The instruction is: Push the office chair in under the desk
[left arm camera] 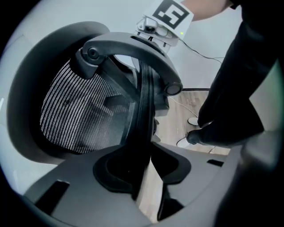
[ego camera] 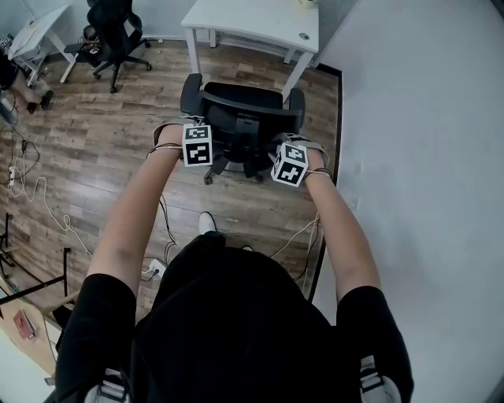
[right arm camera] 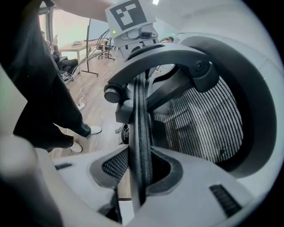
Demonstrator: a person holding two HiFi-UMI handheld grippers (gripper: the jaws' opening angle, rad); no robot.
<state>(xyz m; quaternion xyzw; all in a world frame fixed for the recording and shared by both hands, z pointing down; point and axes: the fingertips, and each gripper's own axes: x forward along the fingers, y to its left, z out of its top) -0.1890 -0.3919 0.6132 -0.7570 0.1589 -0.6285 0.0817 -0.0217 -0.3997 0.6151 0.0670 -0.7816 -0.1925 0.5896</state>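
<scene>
Two hand-held grippers, left [left arm camera: 144, 156] and right [right arm camera: 141, 165], clamp the office chair [ego camera: 239, 97].

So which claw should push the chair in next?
Both, probably: left claw and right claw each clamp one side of the black mesh office chair, with the white desk straight ahead.

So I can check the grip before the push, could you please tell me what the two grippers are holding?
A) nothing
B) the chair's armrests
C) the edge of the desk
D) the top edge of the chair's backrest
D: the backrest rim runs between the closed jaws of the left gripper and of the right gripper, and the head view shows the desk ahead, beyond the chair.
</scene>
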